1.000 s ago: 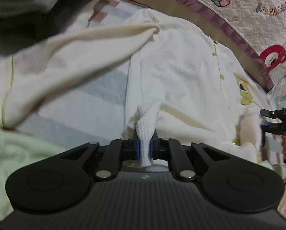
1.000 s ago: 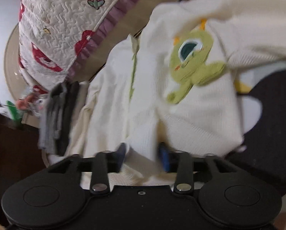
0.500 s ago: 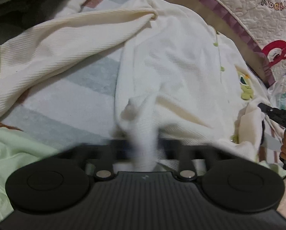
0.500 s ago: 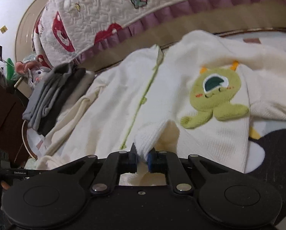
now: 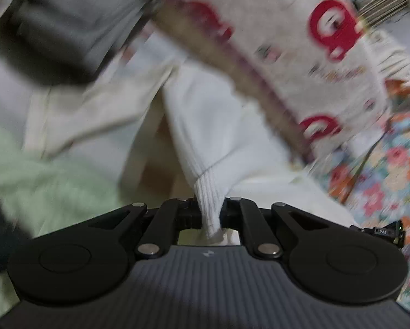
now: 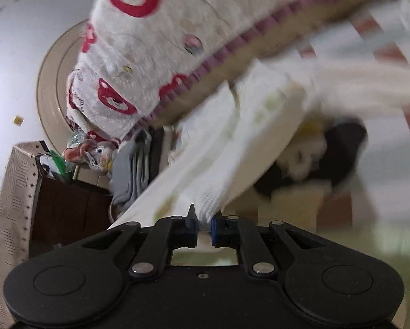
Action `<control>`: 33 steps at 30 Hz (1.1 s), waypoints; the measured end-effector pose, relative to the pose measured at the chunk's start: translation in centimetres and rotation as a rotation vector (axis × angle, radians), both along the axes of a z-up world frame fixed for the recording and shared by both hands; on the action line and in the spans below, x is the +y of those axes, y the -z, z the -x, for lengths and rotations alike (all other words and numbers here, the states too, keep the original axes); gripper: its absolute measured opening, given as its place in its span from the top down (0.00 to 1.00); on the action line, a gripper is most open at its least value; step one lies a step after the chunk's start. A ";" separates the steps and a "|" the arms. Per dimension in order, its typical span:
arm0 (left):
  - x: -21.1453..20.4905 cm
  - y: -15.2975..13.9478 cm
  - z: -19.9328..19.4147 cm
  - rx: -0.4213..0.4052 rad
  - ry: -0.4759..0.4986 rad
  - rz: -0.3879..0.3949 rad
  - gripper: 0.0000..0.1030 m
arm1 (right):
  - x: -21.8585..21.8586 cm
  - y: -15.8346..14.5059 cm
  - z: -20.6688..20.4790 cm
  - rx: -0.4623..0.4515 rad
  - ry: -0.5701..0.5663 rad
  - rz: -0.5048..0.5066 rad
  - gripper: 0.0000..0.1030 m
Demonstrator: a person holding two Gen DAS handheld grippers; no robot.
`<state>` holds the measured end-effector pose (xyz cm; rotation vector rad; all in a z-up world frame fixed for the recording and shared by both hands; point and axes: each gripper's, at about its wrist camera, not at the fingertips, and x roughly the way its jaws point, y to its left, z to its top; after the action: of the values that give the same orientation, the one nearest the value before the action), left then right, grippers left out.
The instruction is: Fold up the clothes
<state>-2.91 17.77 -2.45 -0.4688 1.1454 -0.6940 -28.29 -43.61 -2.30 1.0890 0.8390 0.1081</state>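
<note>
The left gripper (image 5: pixel 211 213) and right gripper (image 6: pixel 204 229) each have jaws pinching the soft cream knitted top (image 5: pixel 218 137), which stretches away ahead of them.

my left tongs (image 5: pixel 210 213) sit low in the frame's centre, jaws pinched on white cloth; my right tongs (image 6: pixel 204 229) likewise, clamped on a fold.
</note>
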 end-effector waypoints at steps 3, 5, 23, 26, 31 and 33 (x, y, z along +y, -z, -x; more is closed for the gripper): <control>-0.9 5.2 0.8 0.097 0.031 -0.116 0.94 | 1.6 4.7 0.4 0.180 -0.003 0.007 0.89; -1.7 8.6 1.3 0.150 0.039 -0.172 0.94 | 2.7 7.4 0.1 0.259 -0.007 0.046 0.89; -2.2 4.4 3.9 -0.080 0.236 -0.369 0.66 | 14.7 1.6 -3.6 0.247 -0.358 1.052 0.60; -1.7 3.0 3.7 -0.147 0.222 -0.310 0.58 | 17.6 1.1 -5.3 0.077 -0.406 0.925 0.59; -1.5 4.6 3.5 -0.166 0.191 -0.241 0.57 | 22.4 5.8 -9.1 0.009 -0.543 0.518 0.58; -1.9 5.9 4.2 -0.172 0.207 -0.254 0.57 | 24.1 8.8 -10.1 0.086 -0.542 0.453 0.56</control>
<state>-7.16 15.86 -8.38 -0.0744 1.1093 -0.7405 -18.23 -19.53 -11.06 0.4268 1.1554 0.3091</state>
